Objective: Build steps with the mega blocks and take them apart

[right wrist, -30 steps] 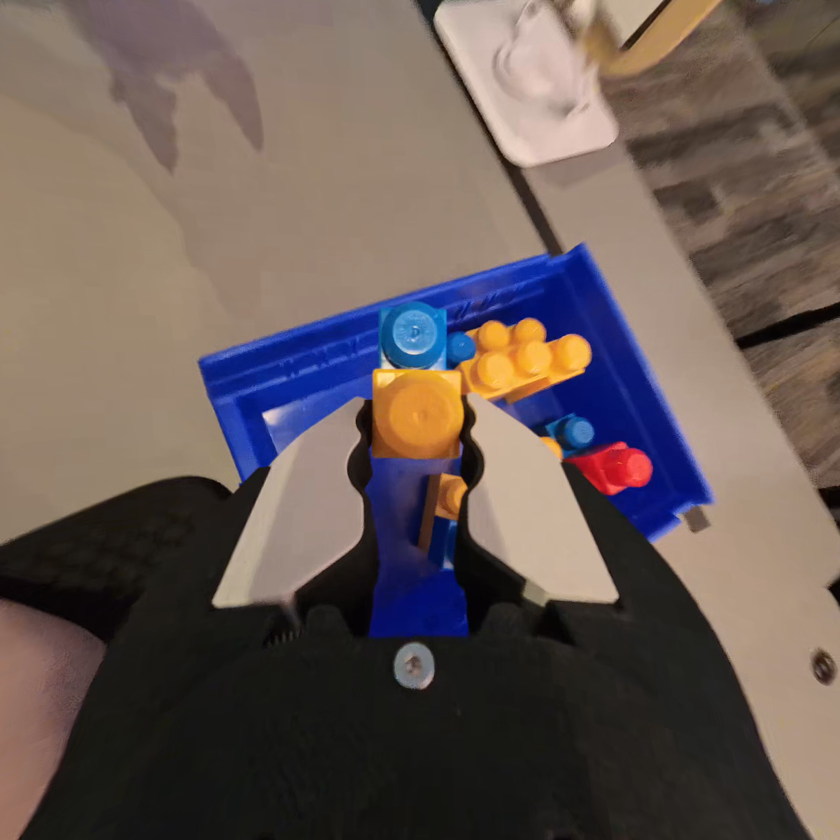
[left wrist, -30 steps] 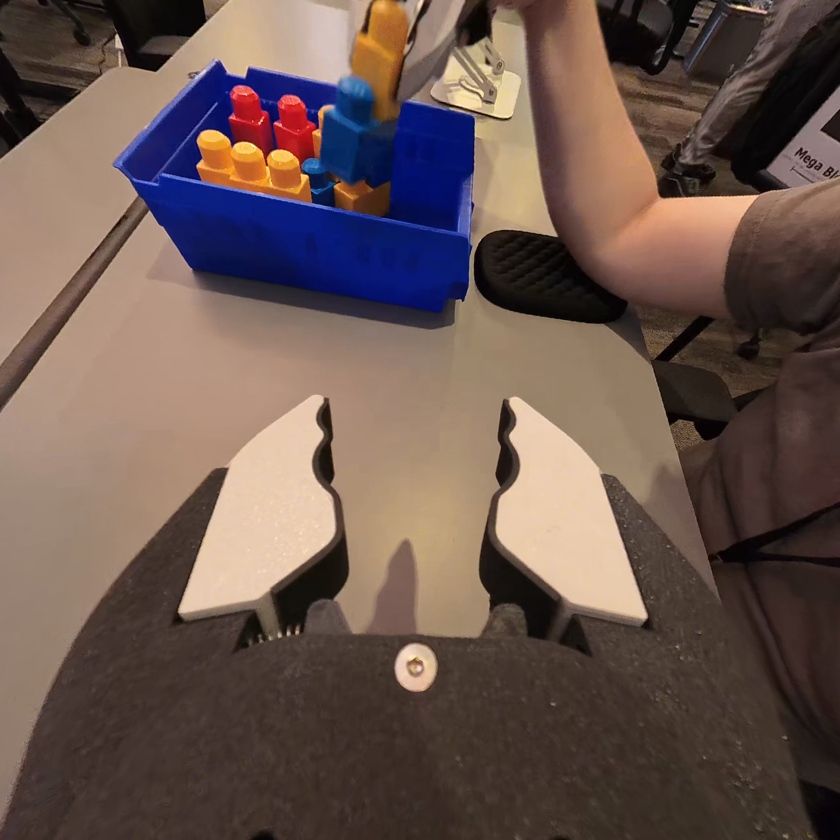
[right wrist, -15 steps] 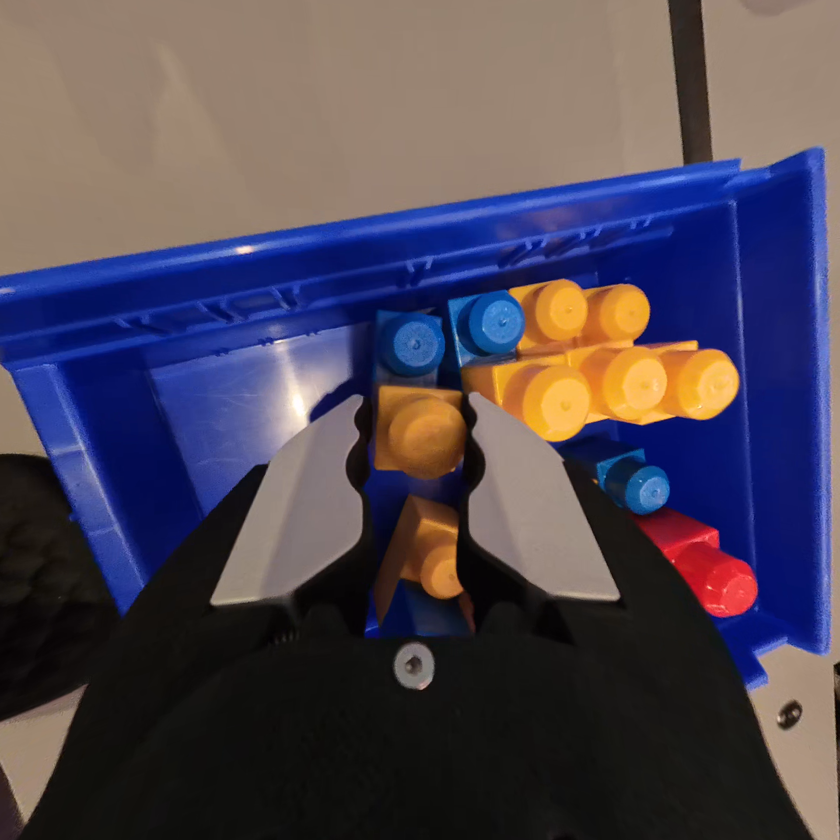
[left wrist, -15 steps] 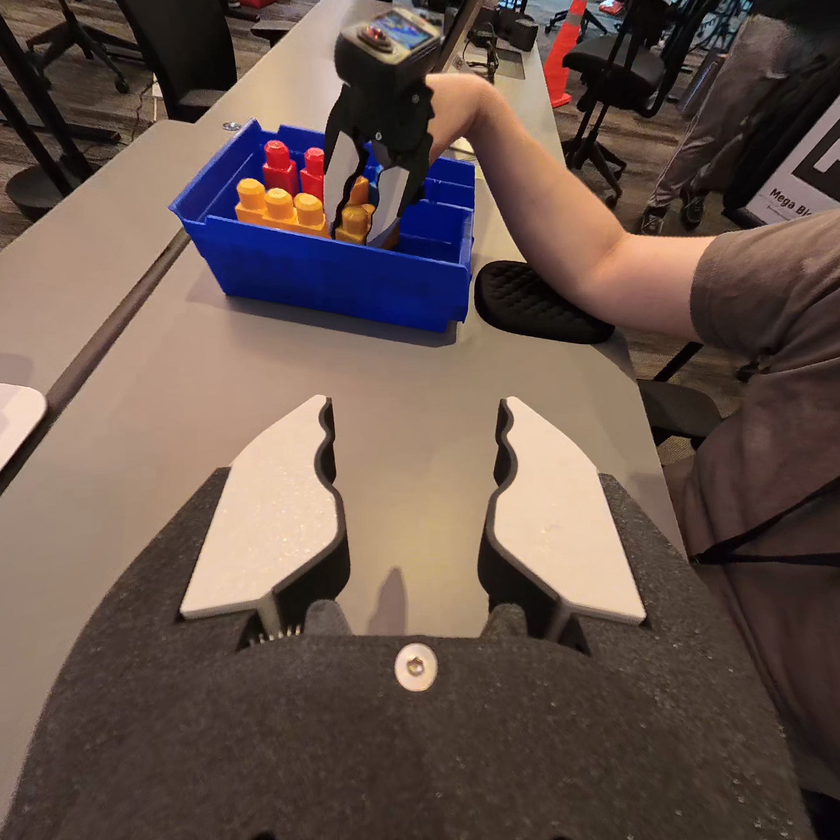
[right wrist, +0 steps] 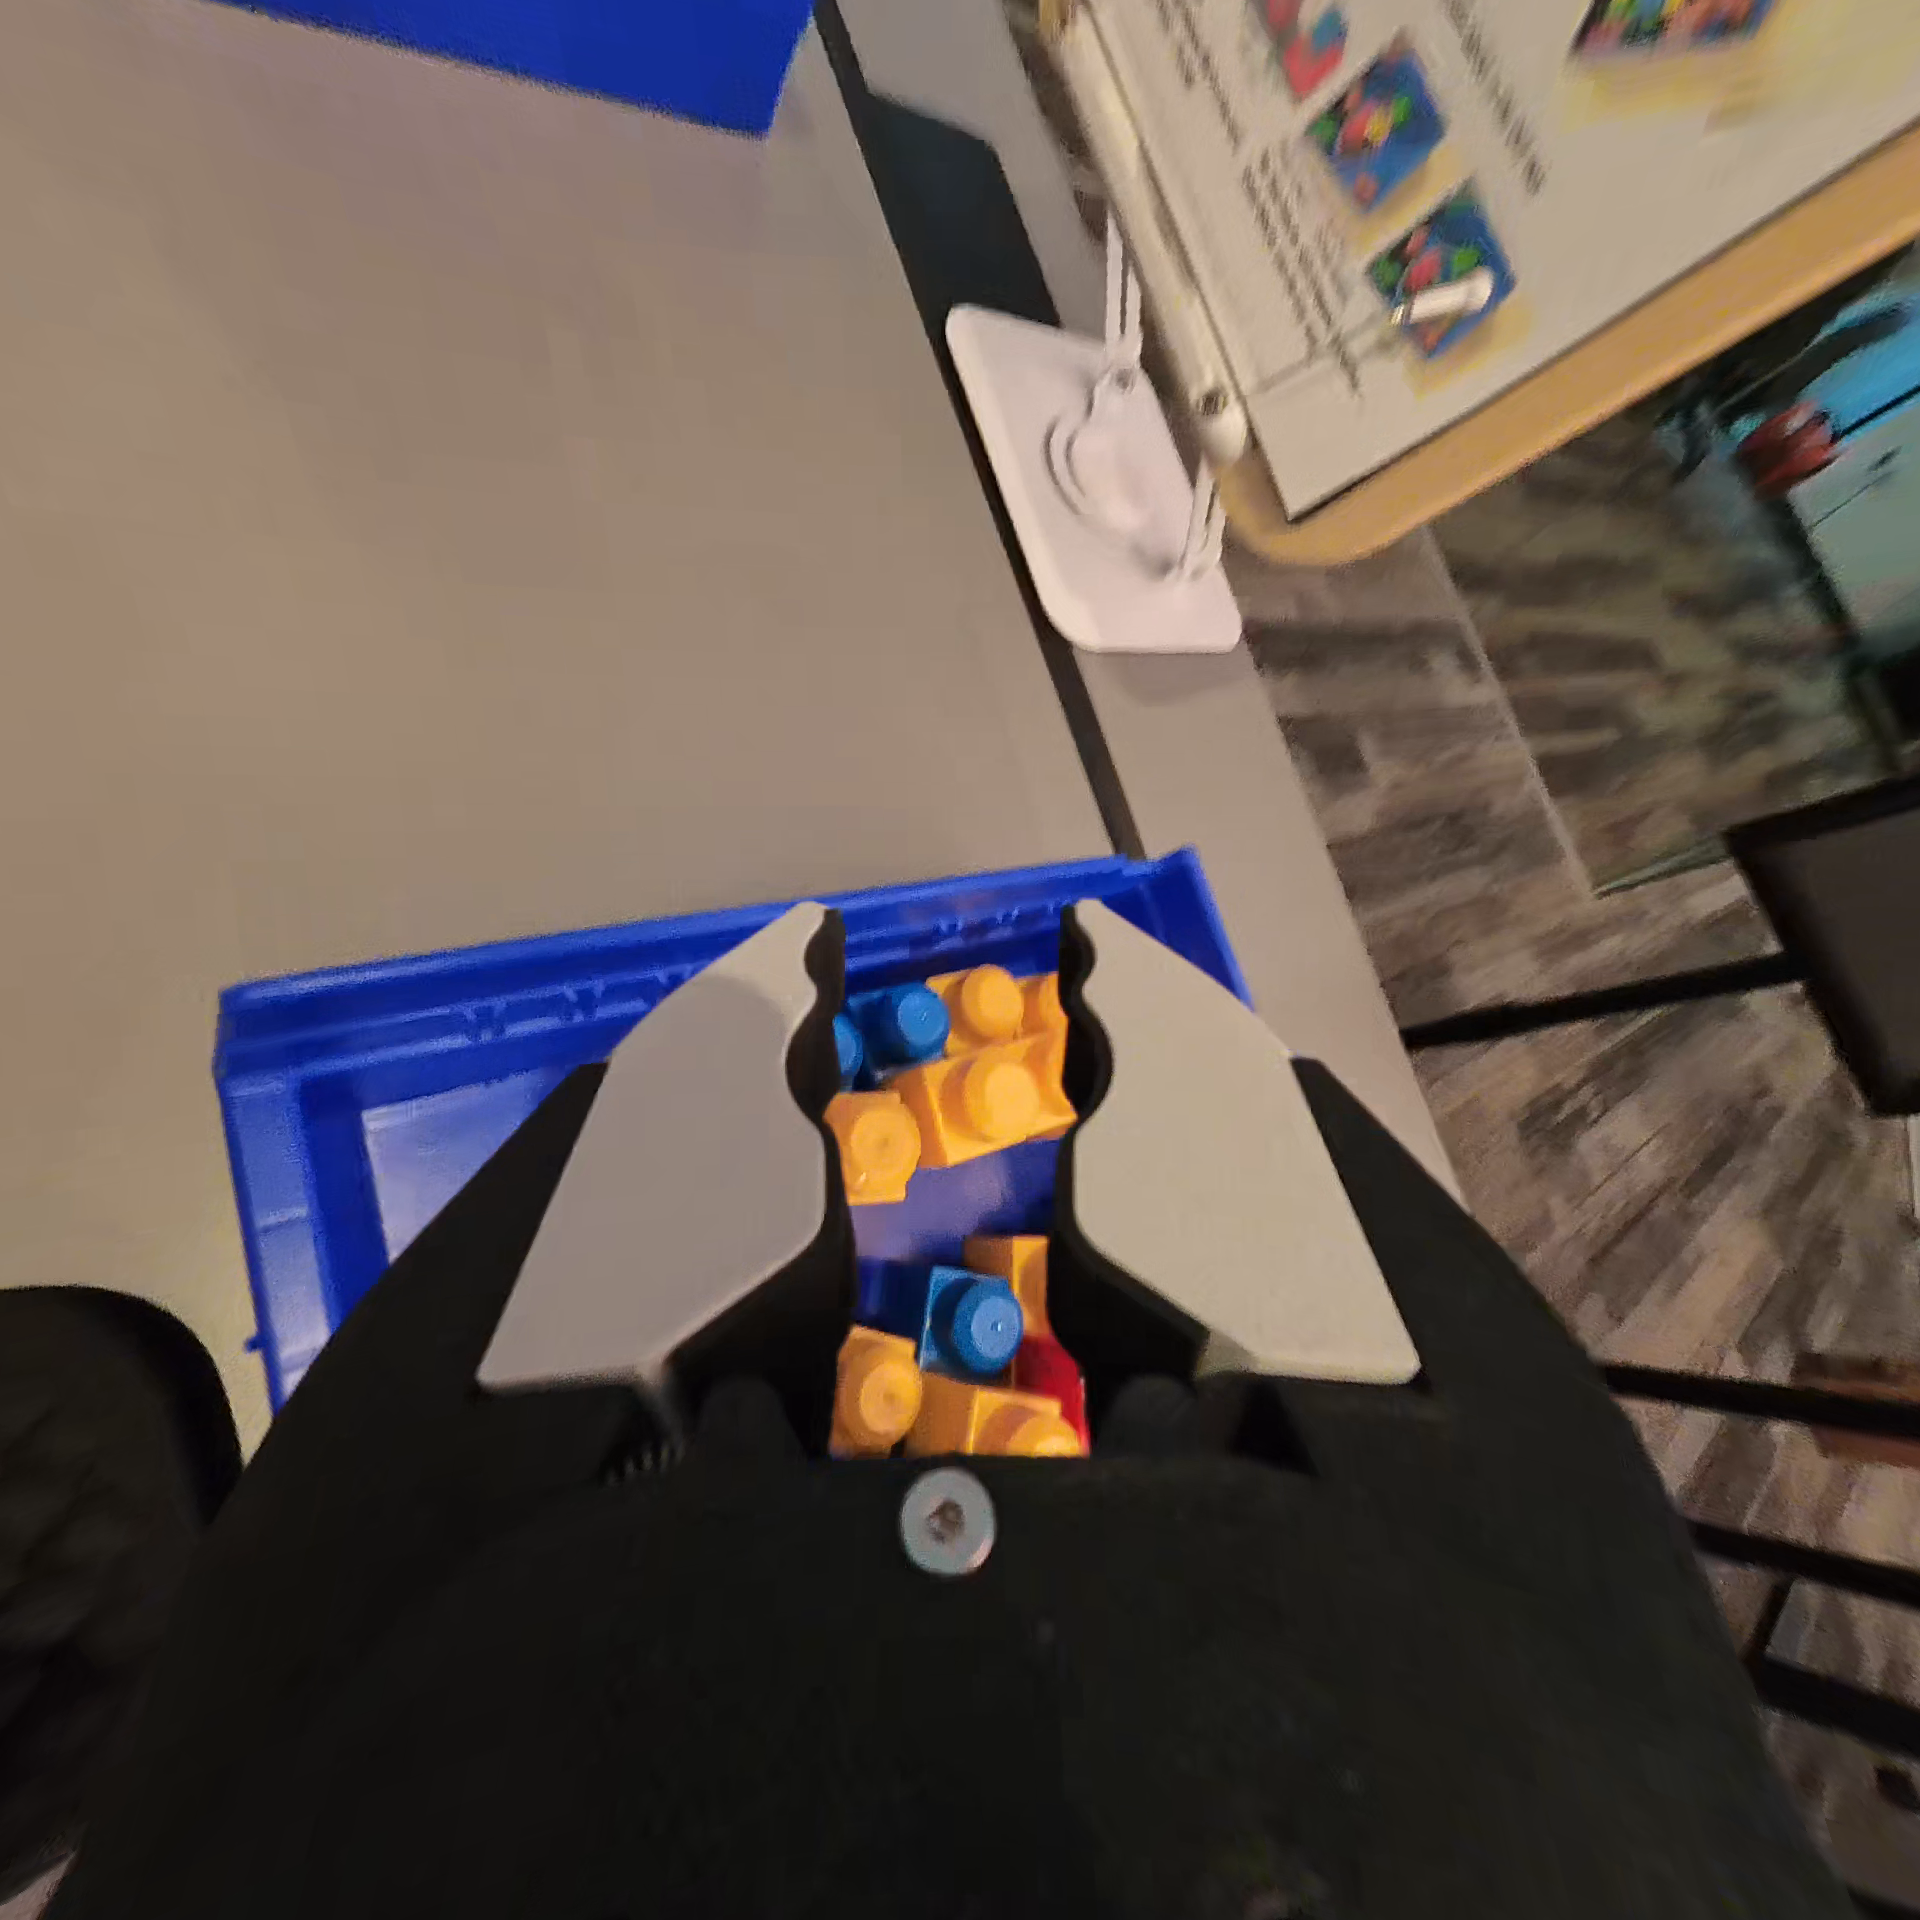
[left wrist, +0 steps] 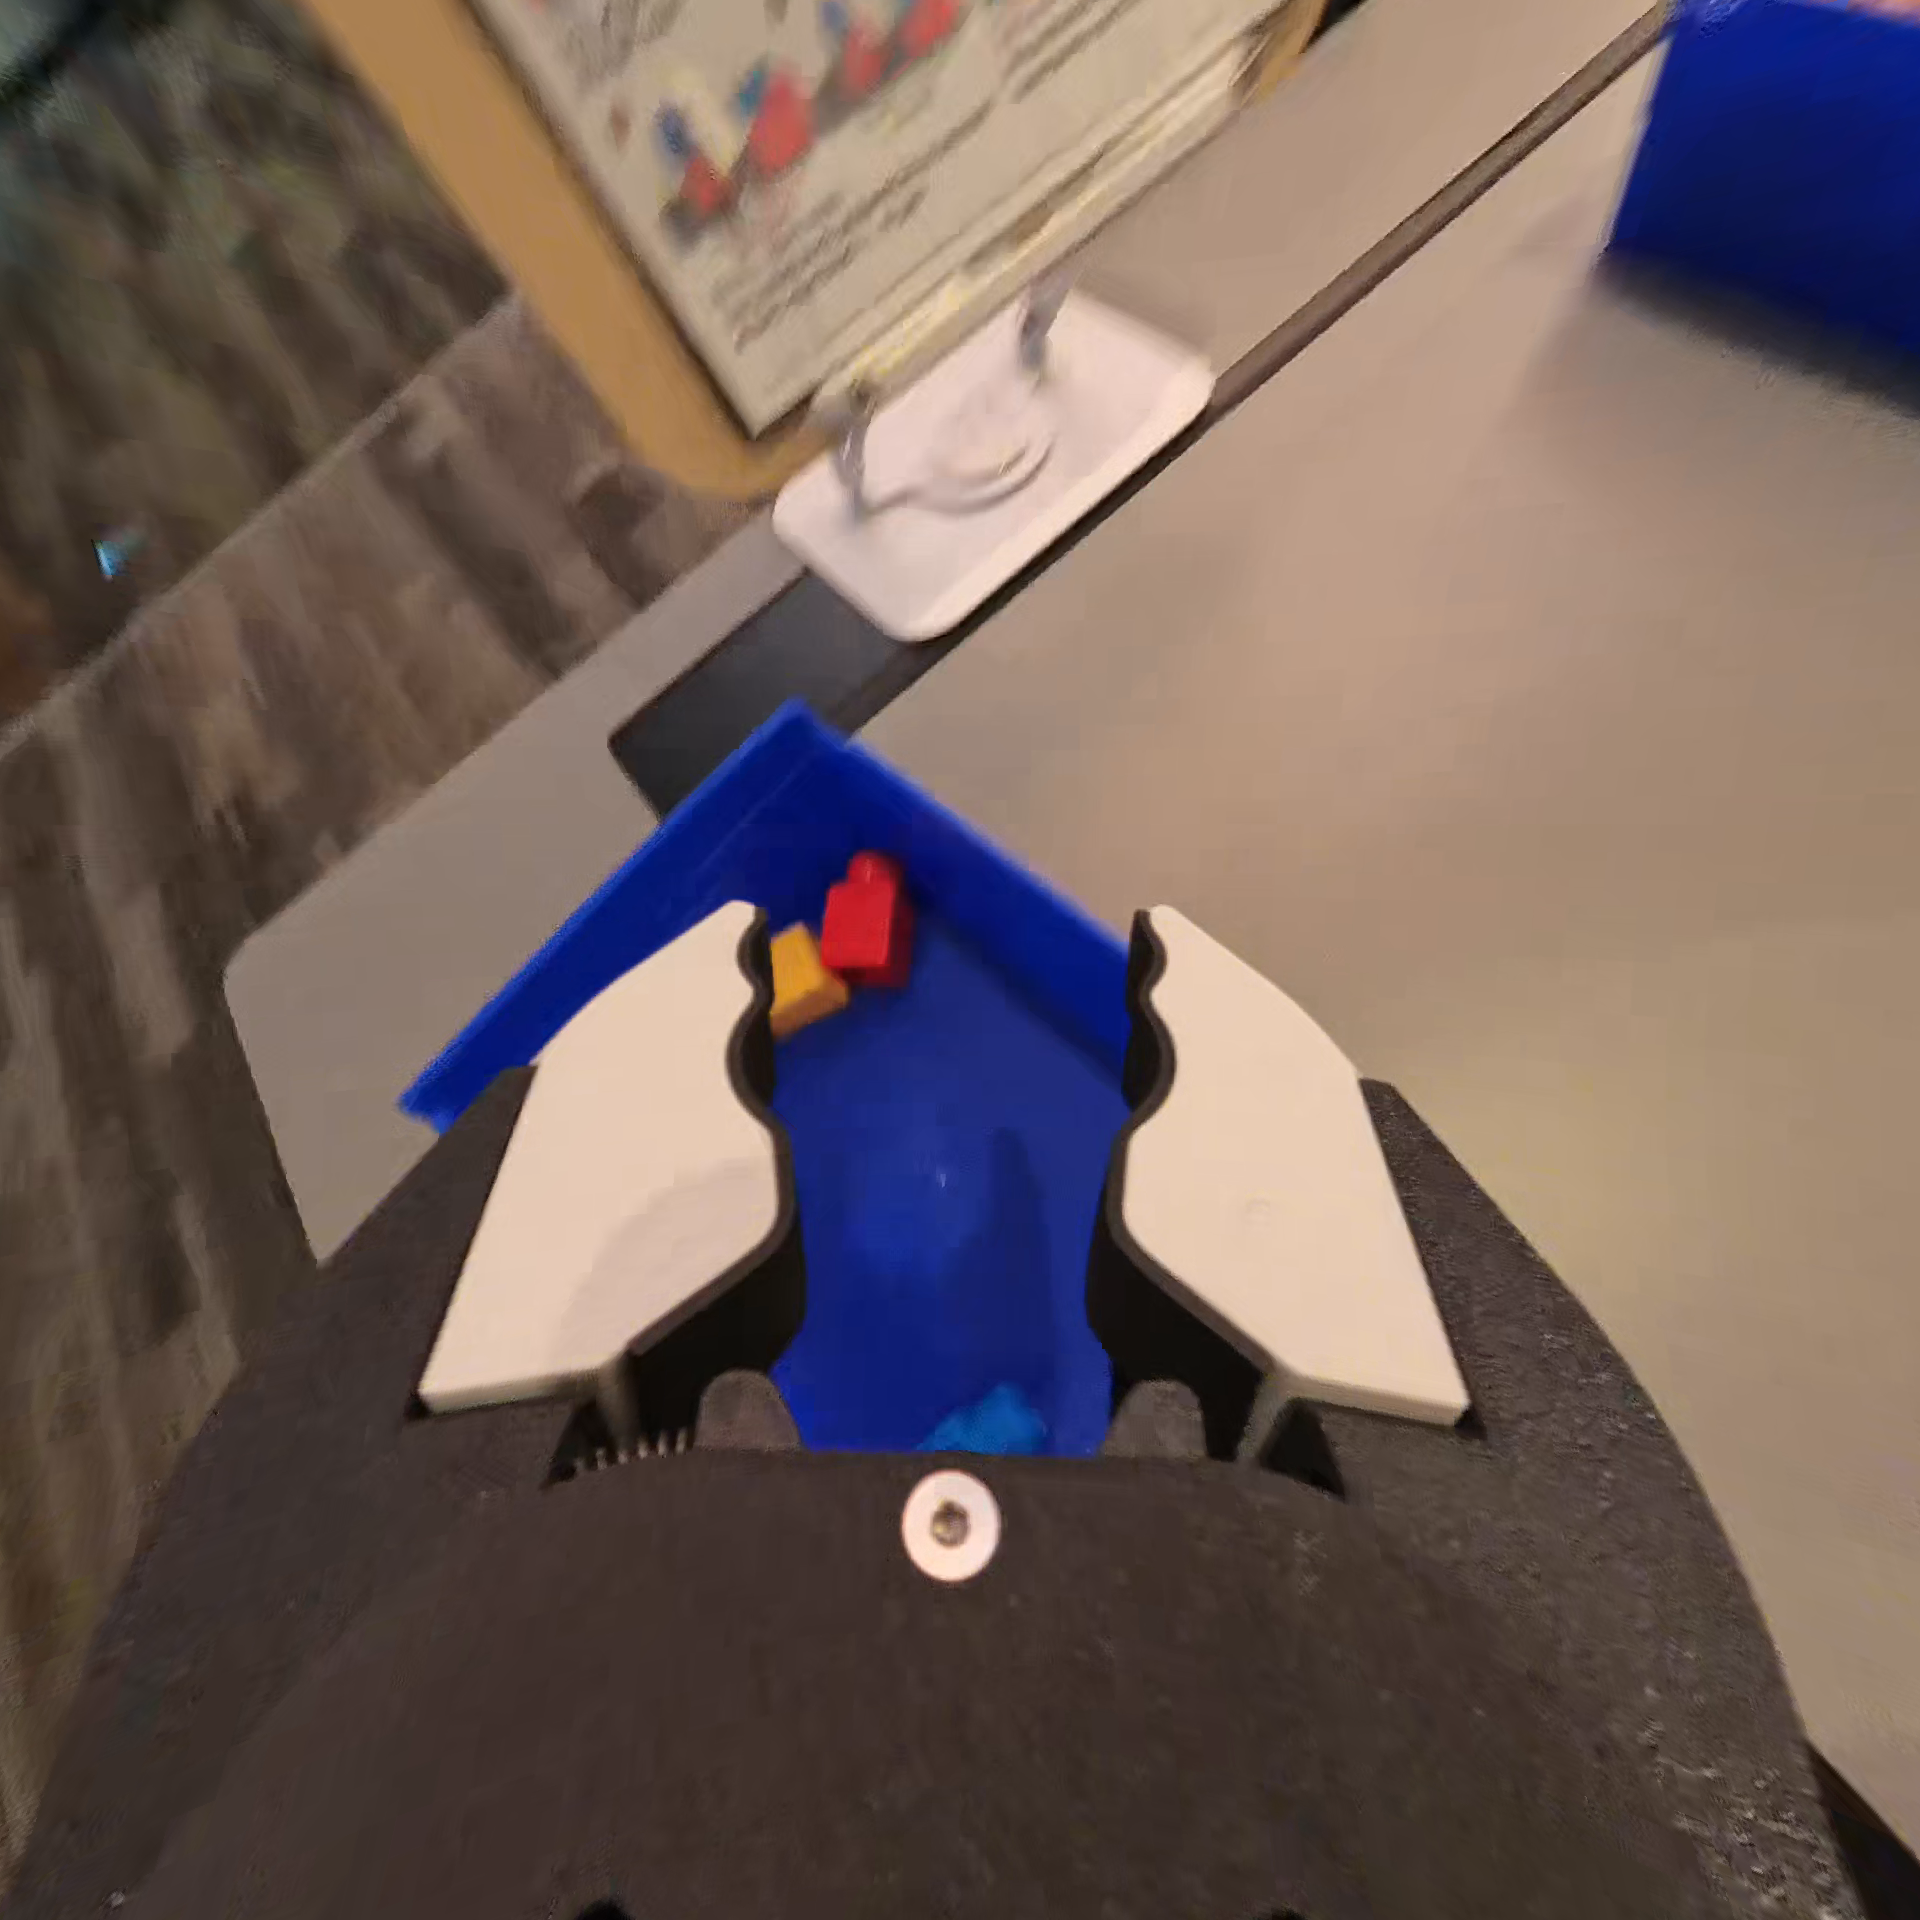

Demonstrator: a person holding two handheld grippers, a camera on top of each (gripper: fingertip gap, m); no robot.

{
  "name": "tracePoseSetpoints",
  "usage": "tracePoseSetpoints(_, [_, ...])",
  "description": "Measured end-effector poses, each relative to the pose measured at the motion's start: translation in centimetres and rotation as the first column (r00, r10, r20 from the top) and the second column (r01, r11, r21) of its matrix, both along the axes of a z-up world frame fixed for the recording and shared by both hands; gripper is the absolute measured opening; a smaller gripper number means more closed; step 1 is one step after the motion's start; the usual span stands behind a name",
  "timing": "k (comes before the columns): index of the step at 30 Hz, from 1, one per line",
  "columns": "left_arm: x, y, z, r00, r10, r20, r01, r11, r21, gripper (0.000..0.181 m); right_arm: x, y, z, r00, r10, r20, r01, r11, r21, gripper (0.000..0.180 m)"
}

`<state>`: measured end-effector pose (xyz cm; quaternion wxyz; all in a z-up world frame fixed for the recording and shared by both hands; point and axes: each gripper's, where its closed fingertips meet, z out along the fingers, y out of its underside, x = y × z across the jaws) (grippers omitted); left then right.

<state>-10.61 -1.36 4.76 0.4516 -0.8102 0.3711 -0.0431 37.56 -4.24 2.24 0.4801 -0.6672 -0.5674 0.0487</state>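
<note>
Hovering right gripper (right wrist: 943, 935) over bin (right wrist: 520, 997), lower centre, jaws released, empty; blocks (right wrist: 977, 1091) lie loose inside, dismantled. Left gripper (left wrist: 945, 935) parted above second bin (left wrist: 727, 831); red block (left wrist: 868, 920) in its corner.

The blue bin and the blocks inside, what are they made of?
The blue bin looks like hard, glossy plastic: its floor shines with light. The blocks, like this orange block, look like smooth moulded plastic with a duller sheen and round studs. Neither can be told for sure.
</note>
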Motion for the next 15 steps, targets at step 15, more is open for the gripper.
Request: tracePoseSetpoints(15, [-9.8,-6.3,-15.9,0.767,0.289,-0.574,-0.640,0.418,-0.645,0.078,-0.2,0.5,-3.0,0.996,-0.005,0.087,0.014,0.995,-0.096,0.041])
